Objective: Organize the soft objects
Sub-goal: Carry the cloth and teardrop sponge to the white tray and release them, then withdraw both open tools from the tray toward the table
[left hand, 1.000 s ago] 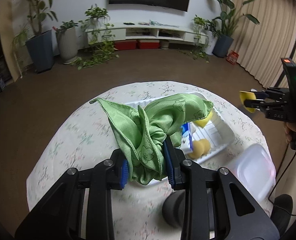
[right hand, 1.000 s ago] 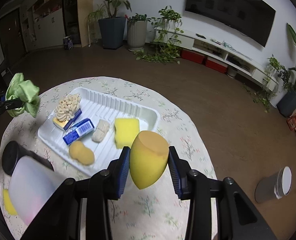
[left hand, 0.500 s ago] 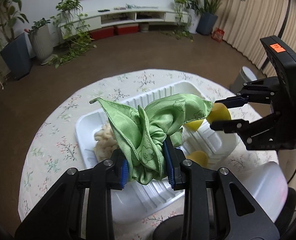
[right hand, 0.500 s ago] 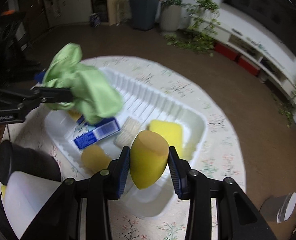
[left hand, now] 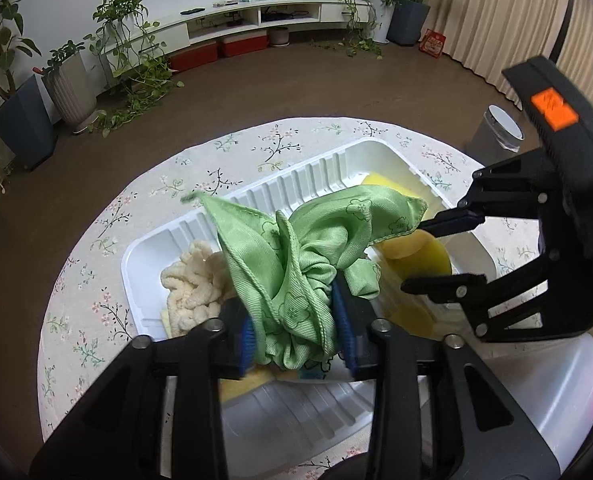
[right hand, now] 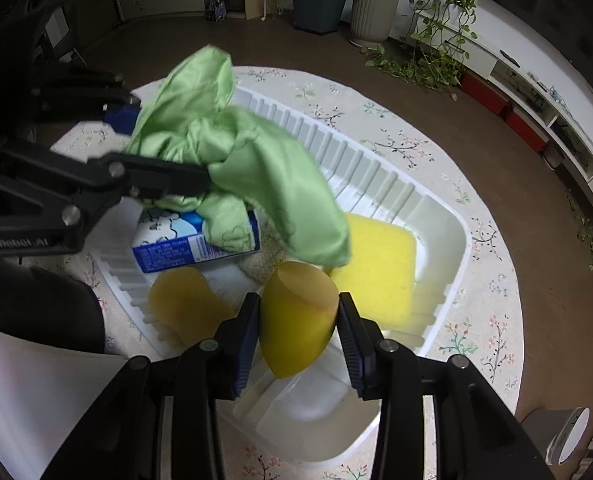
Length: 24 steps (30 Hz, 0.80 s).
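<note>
Soft objects sit over and inside one white ribbed tray [right hand: 380, 176] on the round floral bench [left hand: 96, 280].

Biggest soft item: one green cloth [left hand: 300, 264], bunched between the fingers of the left gripper [left hand: 296, 336], hanging above the tray's middle. Left jaws are opening; cloth is between the blue pads, can't tell if they press on it.

In the tray, counted:
- one flat yellow sponge [right hand: 376, 264], far end, partly under a cloth corner
- one blue-and-white packet [right hand: 192, 244], under the cloth
- one cream knobbly scrubber [left hand: 192, 284], left end in the left wrist view
- one pale beige pad [right hand: 262, 262], mostly hidden by cloth and packet
- one round orange-yellow sponge [right hand: 184, 304], near edge

One yellow egg-shaped sponge [right hand: 296, 316] is clamped between the fingers of the right gripper [right hand: 298, 320], pointed end down, low over the tray's near end, between the orange sponge and the flat sponge. Pads touch both its sides.

Around: one translucent white lid-like piece [left hand: 556, 396] just beside the tray, one dark round object [right hand: 44, 312] next to it. One grey bin [left hand: 498, 132] on the floor past the bench. Potted plants and a low TV shelf along the wall.

In the way: the cloth covers much of the tray's centre. The two grippers sit close together over the tray.
</note>
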Tool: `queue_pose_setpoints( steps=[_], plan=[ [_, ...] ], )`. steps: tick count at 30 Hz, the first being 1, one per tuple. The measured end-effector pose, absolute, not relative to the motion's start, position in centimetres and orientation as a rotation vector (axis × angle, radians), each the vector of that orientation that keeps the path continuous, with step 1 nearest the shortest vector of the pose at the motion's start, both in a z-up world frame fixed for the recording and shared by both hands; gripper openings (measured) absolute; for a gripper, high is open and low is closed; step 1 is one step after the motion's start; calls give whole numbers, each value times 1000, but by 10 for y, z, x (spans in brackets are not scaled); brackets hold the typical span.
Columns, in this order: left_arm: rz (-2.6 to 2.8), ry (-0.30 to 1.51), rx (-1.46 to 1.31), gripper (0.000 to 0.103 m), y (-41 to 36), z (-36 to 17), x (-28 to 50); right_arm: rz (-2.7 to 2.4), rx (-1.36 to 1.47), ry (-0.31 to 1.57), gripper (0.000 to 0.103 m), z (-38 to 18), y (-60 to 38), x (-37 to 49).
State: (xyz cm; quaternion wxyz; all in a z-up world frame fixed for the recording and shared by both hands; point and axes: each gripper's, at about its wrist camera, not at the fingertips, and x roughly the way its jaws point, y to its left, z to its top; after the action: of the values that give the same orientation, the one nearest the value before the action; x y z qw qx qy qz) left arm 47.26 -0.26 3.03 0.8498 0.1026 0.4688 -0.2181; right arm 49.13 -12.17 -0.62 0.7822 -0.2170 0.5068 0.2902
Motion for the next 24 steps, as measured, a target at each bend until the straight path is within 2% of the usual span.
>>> queue_pose_setpoints(
  steps=[1,2,3,7,8,11,13,19,21,24],
  plan=[
    [-456,988,215,52,-3,31,474,624,-472,1094,42,-7,-121,491],
    [-456,988,214,59,-3,31,475,623,-472,1094,42,-8,-121,492],
    [-456,988,211,70,-2,30,476,623,-468,1093,42,-8,-122,493],
    [-458,983,214,92,0,29,473,612,-453,1087,52,-6,-125,496],
    [-454,982,214,93,0,29,473,609,-451,1085,57,-5,-126,495],
    [-449,974,210,95,2,30,474,601,-442,1080,62,-3,-130,494],
    [-445,957,205,103,4,34,472,595,-431,1075,68,-2,-134,494],
    [-427,892,177,103,15,54,467,565,-372,1028,85,11,-151,490],
    [-412,861,165,103,21,63,461,558,-347,1009,102,17,-158,488],
    [-384,809,142,103,30,75,452,530,-312,984,103,25,-168,482]
  ],
)
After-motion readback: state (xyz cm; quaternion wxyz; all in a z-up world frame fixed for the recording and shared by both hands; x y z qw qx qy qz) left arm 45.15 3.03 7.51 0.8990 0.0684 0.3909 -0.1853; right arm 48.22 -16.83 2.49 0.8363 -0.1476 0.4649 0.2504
